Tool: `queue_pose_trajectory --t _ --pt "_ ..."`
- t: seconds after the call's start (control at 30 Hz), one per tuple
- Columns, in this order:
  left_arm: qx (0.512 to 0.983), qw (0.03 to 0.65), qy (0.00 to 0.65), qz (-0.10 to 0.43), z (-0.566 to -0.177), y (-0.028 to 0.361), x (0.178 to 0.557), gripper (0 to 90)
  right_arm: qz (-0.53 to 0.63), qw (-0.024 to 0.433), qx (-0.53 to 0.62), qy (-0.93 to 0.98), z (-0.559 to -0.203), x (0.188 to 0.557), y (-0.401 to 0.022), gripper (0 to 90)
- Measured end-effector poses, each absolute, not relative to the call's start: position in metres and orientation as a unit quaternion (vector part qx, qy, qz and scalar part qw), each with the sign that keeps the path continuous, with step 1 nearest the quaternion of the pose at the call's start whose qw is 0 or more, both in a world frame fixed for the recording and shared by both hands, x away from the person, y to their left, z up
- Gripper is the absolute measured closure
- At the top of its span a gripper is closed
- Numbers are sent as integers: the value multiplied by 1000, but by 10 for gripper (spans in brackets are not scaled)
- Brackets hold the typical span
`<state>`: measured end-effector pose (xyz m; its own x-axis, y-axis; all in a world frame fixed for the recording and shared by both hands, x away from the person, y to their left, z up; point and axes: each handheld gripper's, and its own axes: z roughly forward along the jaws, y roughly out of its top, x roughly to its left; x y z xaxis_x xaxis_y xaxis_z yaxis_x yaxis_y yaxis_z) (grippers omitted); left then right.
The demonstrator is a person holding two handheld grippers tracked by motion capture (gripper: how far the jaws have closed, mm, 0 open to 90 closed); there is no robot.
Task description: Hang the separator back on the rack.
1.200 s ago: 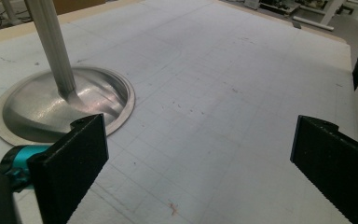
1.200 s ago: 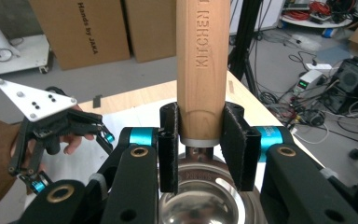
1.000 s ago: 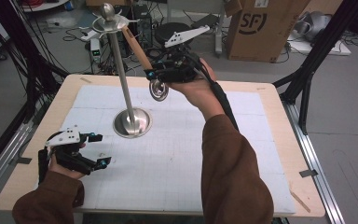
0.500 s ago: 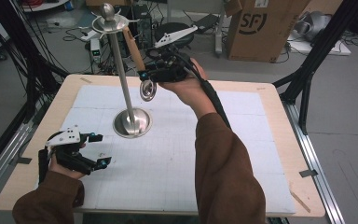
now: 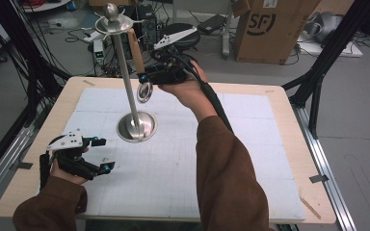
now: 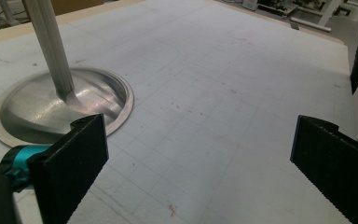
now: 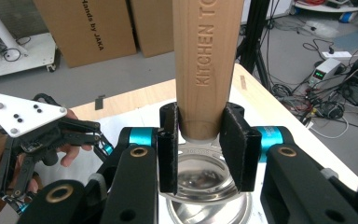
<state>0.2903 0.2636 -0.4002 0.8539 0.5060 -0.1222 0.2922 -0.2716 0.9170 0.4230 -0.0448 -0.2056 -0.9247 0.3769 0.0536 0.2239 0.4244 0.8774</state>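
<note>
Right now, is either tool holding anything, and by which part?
The right tool grips a wooden-handled utensil at the lower end of its handle, just above the metal head. The left tool stands open on the mat, holding nothing.

1. The right gripper (image 5: 147, 83) is raised over the table on an outstretched arm, its jaws clamped.
2. The left gripper (image 5: 103, 155) rests low, with its jaws wide apart.

The stand (image 5: 136, 126) sits on the mat (image 5: 250, 144), left of centre. The left gripper (image 5: 101, 154) lies at its seven o'clock. The ladle (image 5: 137, 60), clamped in the right gripper (image 5: 143, 84), hangs at its one o'clock.
</note>
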Motion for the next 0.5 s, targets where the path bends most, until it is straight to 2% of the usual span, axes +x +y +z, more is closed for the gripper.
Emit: queue_pose_trajectory --t 0.17,0.27,0.5 --pt "790 550 253 96 -400 263 290 45 507 79 179 839 -206 423 -45 668" --pt "792 548 252 93 -401 262 290 45 511 92 179 836 -204 422 -47 601" --pt "792 548 252 94 -401 262 290 45 504 99 177 839 -200 416 -53 555"
